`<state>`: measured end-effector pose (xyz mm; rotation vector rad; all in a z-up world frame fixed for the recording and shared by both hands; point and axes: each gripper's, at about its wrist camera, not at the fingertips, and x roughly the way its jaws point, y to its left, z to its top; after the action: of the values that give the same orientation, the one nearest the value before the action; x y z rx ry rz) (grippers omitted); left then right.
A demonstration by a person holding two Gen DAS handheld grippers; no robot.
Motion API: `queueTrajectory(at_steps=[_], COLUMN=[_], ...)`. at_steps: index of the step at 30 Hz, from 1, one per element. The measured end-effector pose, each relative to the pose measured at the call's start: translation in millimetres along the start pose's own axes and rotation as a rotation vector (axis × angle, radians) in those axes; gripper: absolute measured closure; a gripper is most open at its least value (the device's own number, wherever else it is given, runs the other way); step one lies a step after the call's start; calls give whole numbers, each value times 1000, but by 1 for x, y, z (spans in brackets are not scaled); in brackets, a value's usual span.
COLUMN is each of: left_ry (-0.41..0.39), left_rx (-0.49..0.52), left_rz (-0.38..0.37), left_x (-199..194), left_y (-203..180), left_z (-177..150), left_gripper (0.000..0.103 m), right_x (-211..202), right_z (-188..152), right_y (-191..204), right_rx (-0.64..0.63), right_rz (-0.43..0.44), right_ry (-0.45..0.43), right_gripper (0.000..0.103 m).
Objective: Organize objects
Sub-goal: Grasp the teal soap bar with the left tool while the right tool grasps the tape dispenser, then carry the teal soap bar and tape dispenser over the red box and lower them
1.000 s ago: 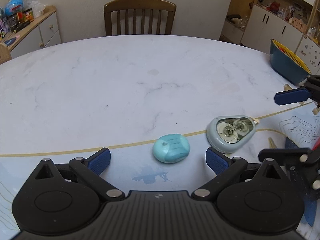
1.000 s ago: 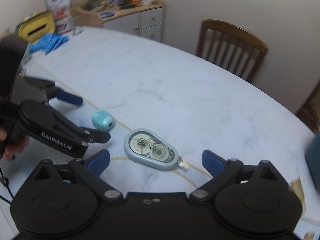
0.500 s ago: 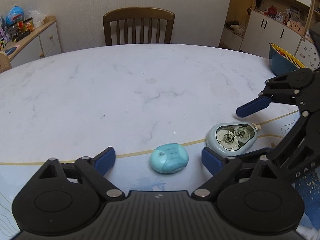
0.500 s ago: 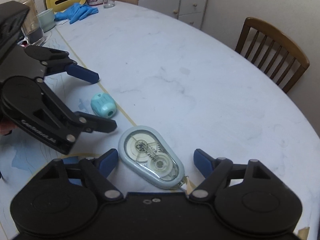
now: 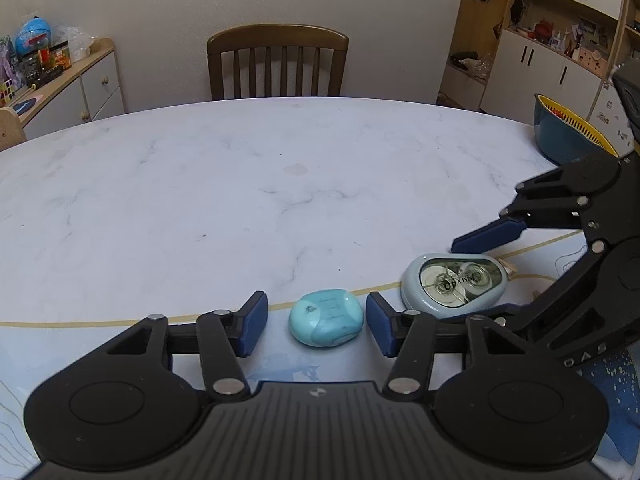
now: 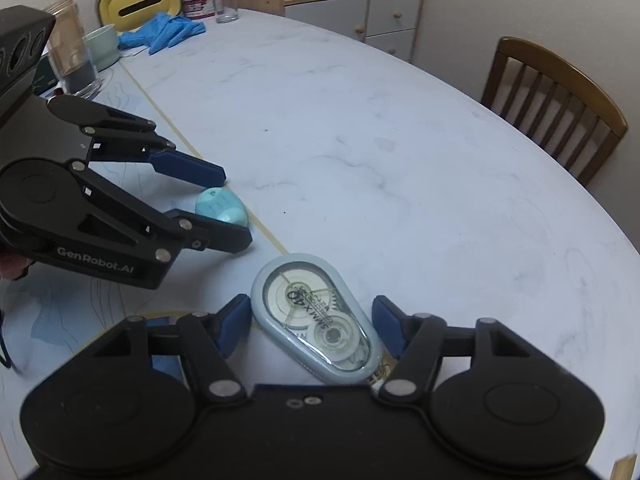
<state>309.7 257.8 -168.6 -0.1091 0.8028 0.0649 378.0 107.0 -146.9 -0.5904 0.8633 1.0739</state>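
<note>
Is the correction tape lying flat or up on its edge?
Flat: the correction tape lies broad side on the table, window and reels facing up.

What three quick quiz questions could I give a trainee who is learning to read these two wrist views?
1. True or false: the teal eraser lies between the left gripper's fingers.
2. Which object lies between the right gripper's fingers? A) glass B) correction tape dispenser C) blue gloves
3. What stands at the table's far side in the left wrist view?

Key:
1. True; the jaws are closing, with gaps on both sides.
2. B, the correction tape dispenser; those jaws are closing too.
3. A wooden chair.
</note>
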Motion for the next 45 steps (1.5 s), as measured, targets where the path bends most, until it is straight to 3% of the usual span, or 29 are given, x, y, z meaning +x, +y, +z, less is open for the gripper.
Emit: queueTrajectory(at_steps=[5,19,30,45], left_ry=[7,59,70,25], left_rx=[11,13,31,103], left_rz=[18,-29,-103,-181], left_x=[0,-17,-69,-156], left_y=[-3,-14,-53,-150], left_z=[2,-11,-25,-9], left_gripper=[65,65,65,65], right_x=[-4,-40,-106,-223], right_z=[-6,-45,-90,-138], right_y=[8,42,60,67], right_rx=[97,344,556,635], right_rz=[-73,-260,-234,-282], right_ry=[-11,-9,-47,-176], right_gripper=[40,49,49,49])
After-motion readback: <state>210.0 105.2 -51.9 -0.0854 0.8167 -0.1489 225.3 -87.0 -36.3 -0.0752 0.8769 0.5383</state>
